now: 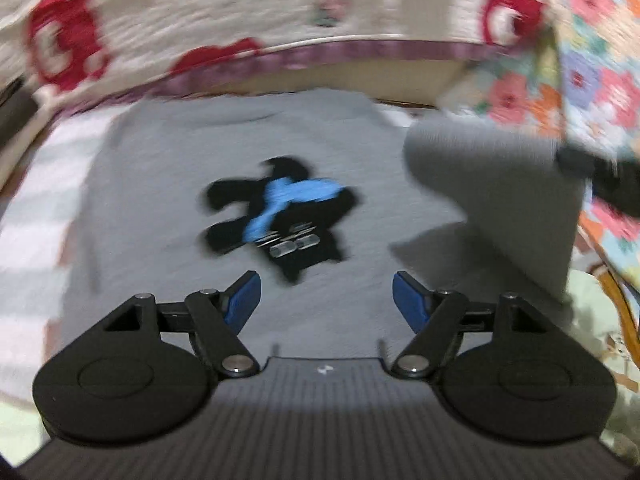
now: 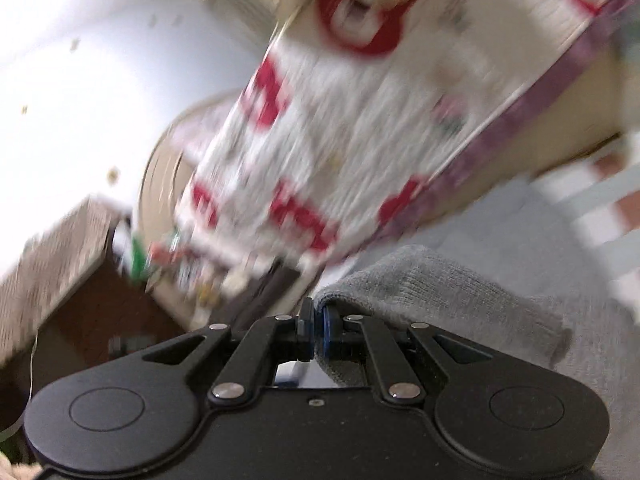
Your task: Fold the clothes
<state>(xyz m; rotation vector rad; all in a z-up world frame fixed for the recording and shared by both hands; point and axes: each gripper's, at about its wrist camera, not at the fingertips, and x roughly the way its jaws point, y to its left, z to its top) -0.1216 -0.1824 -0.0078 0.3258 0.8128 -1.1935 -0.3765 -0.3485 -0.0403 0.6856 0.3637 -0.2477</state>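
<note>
A grey T-shirt (image 1: 168,184) with a black and blue print (image 1: 280,216) lies flat on the bed, collar at the far side. My left gripper (image 1: 326,300) hovers open above its lower part, nothing between the blue pads. The shirt's right sleeve (image 1: 492,200) is lifted and folded inward over the body. In the left wrist view the right gripper (image 1: 600,180) shows as a dark blur at that sleeve's edge. In the right wrist view my right gripper (image 2: 316,332) is shut on the grey sleeve cuff (image 2: 420,292), and the view is blurred and tilted.
A white blanket with red patterns and a purple border (image 1: 200,20) lies along the far edge of the bed. A floral quilt (image 1: 592,60) sits at the right. Striped bedding (image 1: 28,216) shows left of the shirt. A brown cabinet (image 2: 100,312) stands off the bed.
</note>
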